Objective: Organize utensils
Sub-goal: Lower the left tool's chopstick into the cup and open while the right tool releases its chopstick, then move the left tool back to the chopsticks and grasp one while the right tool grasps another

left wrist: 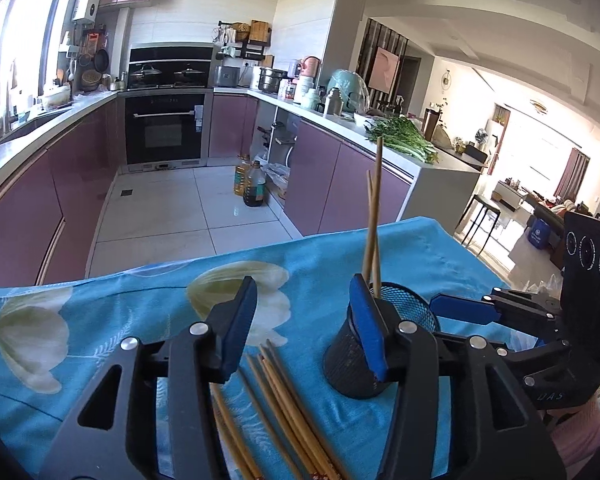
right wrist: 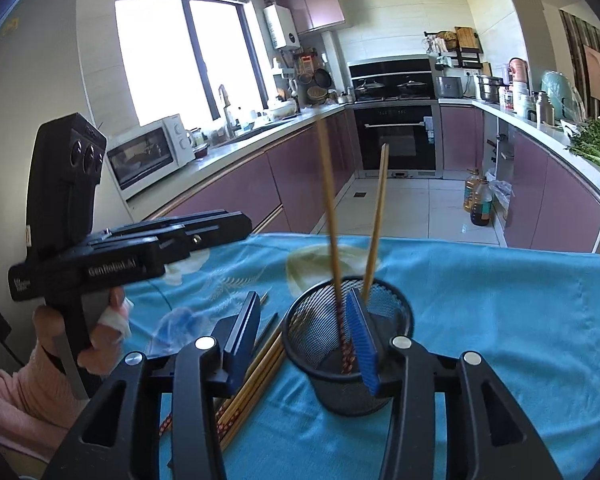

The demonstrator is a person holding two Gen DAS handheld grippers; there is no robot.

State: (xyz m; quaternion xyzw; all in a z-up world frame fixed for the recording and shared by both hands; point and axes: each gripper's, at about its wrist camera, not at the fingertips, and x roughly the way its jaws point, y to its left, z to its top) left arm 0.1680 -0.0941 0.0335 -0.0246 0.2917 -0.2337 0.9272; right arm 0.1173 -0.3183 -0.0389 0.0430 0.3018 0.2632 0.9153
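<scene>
A black mesh cup [right wrist: 348, 354] stands upright on a counter draped in a blue floral cloth [right wrist: 500, 320], with two wooden chopsticks [right wrist: 374, 232] leaning out of it, their upper ends tilted apart; one of the pair appears blurred in the right wrist view. Just beside the cup, toward the person, a loose bundle of chopsticks [left wrist: 284, 408] lies flat on the cloth. The left hand-held gripper [left wrist: 306, 330] hangs over that bundle with its blue-padded jaws parted and nothing between them, its right pad close against the outside of the cup. The right hand-held gripper [right wrist: 304, 340] also has its jaws apart, gripping nothing; its right pad sits at the cup's mouth, next to the standing chopsticks, while its left pad is above the bundle. In the right wrist view a hand [right wrist: 100, 332] in a pink sleeve holds the handle of the left tool. Behind the counter stretch a kitchen's purple cabinets [left wrist: 80, 200] and a built-in oven [left wrist: 164, 128].
</scene>
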